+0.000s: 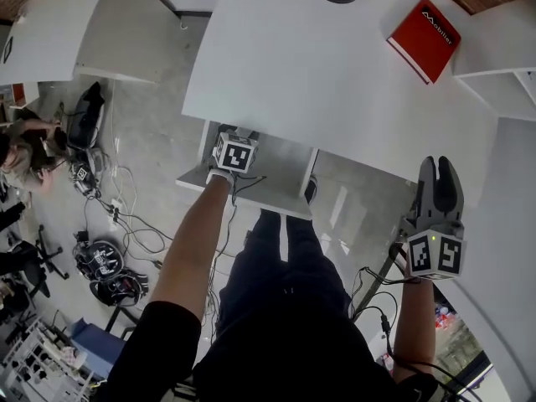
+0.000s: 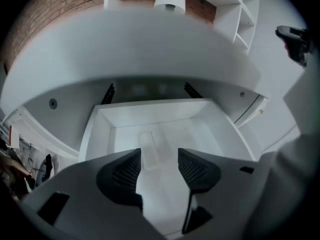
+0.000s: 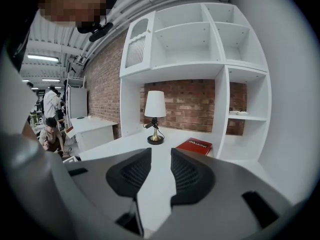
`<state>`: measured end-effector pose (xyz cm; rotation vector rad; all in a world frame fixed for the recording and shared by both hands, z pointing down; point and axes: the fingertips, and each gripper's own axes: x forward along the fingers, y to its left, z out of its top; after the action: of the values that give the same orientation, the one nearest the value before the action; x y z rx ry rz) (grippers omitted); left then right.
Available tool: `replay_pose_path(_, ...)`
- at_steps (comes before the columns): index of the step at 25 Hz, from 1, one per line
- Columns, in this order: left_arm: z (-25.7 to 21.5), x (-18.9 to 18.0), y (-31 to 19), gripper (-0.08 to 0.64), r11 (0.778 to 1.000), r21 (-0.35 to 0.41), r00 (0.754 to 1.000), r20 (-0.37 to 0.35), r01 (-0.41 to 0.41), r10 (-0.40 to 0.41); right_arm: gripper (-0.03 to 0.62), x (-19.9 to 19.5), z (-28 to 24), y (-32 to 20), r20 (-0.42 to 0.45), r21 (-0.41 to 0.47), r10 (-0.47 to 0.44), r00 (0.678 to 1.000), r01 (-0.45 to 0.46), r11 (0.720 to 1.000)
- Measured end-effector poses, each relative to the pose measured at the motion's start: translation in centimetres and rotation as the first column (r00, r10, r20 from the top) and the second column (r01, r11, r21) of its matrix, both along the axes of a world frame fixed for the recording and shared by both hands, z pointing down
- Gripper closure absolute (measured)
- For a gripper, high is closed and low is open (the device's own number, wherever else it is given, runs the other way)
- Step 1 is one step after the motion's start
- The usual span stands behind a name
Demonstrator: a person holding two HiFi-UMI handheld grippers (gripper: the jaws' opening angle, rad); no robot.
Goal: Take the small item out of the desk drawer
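matt white drawer point(image 2: 155, 115), rough brick wall point(image 3: 192, 104)

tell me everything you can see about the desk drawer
The drawer is white, shallow and boxy, with low walls and a smooth floor. It stands pulled out from under the white desk top, dark runners showing behind it. One small pale flat item lies on its floor, left of middle. The left gripper hangs above it, jaws apart, seemingly not touching.

Head view and close left gripper view seemingly share the drawer point(image 1: 280, 174) point(image 2: 160, 116).
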<state>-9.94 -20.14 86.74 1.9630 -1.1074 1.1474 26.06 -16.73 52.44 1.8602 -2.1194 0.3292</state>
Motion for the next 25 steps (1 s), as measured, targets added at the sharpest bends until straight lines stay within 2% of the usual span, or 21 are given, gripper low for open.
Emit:
replay_pose_path(7,4.2,-1.4,-1.2,0.330,0.997,-0.035,0.997,0.033,0.075,-0.074,0.472,-0.6,1.9,0.3,-0.023,-0.041,-0.013,1.000,0.012,0.999)
replay_pose_path(11,5.7,-2.0,-0.9,0.334,0.990,-0.082,0.993,0.004,0.117,-0.117,0.476,-1.2,2.4,1.3,-0.042,-0.057,-0.021,0.999,0.019,0.998)
replay_pose_path(12,5.9,-2.2,-0.7,0.367,0.987,-0.099,0.992,0.003,0.125,-0.125,0.478,-1.3,2.5,1.5,-0.042,-0.059,-0.021,0.999,0.019,0.998)
replay_pose_path(13,5.9,-2.3,-0.5,0.438,0.985,-0.114,0.992,0.007,0.128,-0.128,0.480,-1.4,2.5,1.7,-0.041,-0.059,-0.020,0.999,0.017,0.998)
replay_pose_path(14,5.9,-2.2,-0.2,0.438,0.984,-0.127,0.992,0.007,0.124,-0.124,0.482,-1.4,2.6,1.9,-0.038,-0.058,-0.017,0.999,0.015,0.998)
replay_pose_path(19,4.5,-1.5,1.4,0.442,0.986,-0.162,0.999,-0.007,0.041,-0.043,0.491,-2.2,1.6,1.9,-0.021,-0.029,-0.020,1.000,0.019,0.999)
replay_pose_path(22,2.9,-1.3,1.9,0.442,0.983,-0.173,0.998,0.012,-0.055,0.058,0.497,-2.9,0.6,1.0,0.000,0.002,-0.027,1.000,0.027,1.000)
replay_pose_path(25,1.2,-1.3,2.6,0.442,0.970,-0.171,0.981,0.050,-0.175,0.186,0.500,-3.9,-0.8,0.4,0.022,0.037,-0.043,0.999,0.042,0.998)
